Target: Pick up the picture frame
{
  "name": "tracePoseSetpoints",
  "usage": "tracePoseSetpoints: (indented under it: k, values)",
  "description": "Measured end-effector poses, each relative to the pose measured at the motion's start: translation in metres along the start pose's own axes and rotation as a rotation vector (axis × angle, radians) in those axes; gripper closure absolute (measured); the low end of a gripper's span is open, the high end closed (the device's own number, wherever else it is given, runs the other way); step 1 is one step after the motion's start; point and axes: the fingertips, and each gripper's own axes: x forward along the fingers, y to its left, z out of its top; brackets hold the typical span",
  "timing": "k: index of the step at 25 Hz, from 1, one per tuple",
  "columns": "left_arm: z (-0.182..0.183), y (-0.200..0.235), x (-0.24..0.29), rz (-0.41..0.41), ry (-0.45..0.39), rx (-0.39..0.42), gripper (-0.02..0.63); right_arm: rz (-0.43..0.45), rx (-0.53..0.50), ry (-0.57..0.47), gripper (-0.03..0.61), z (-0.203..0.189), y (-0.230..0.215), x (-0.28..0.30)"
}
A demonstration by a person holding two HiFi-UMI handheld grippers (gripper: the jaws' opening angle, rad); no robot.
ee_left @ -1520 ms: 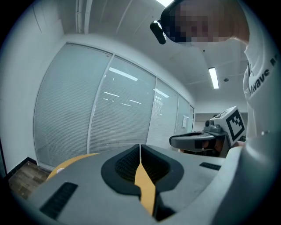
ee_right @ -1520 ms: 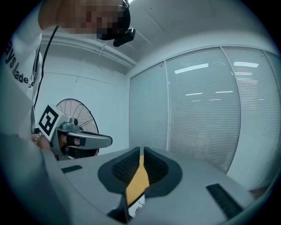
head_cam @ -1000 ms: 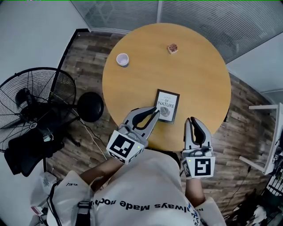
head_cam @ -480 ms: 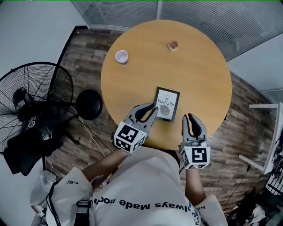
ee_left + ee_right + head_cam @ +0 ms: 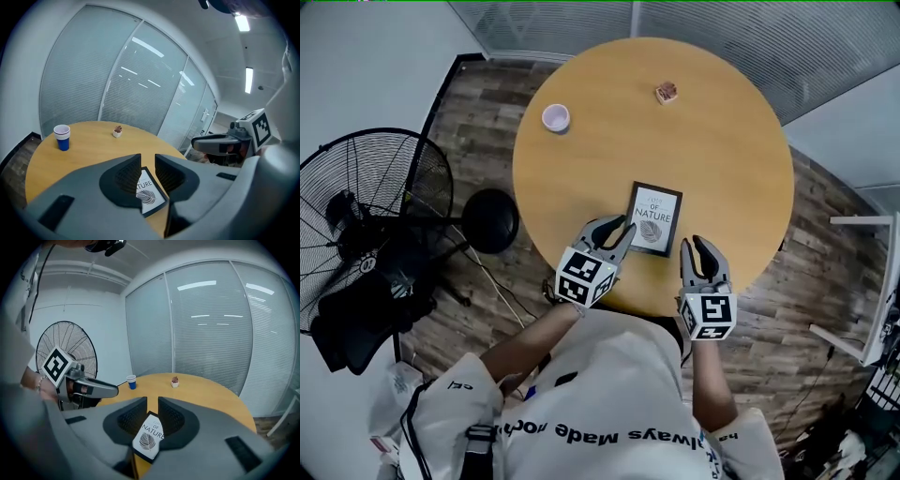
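1 picture frame [image 5: 653, 218] lies just beyond left claw [image 5: 623, 230] and right claw [image 5: 702, 246].

Picture frame [image 5: 653, 218] — flat on round table [image 5: 722, 169].

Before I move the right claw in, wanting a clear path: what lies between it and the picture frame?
Nothing: the head view shows only bare table between the right claw and the picture frame.
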Motion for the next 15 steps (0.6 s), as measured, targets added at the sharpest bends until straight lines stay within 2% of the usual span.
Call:
tracePoseSetpoints:
  k: [15]
  values:
    - [-0.067,0.032,0.050,0.038,0.153,-0.024,0.540,-0.012,0.001,0.131,0.511,-0.071,-0.023,0.051]
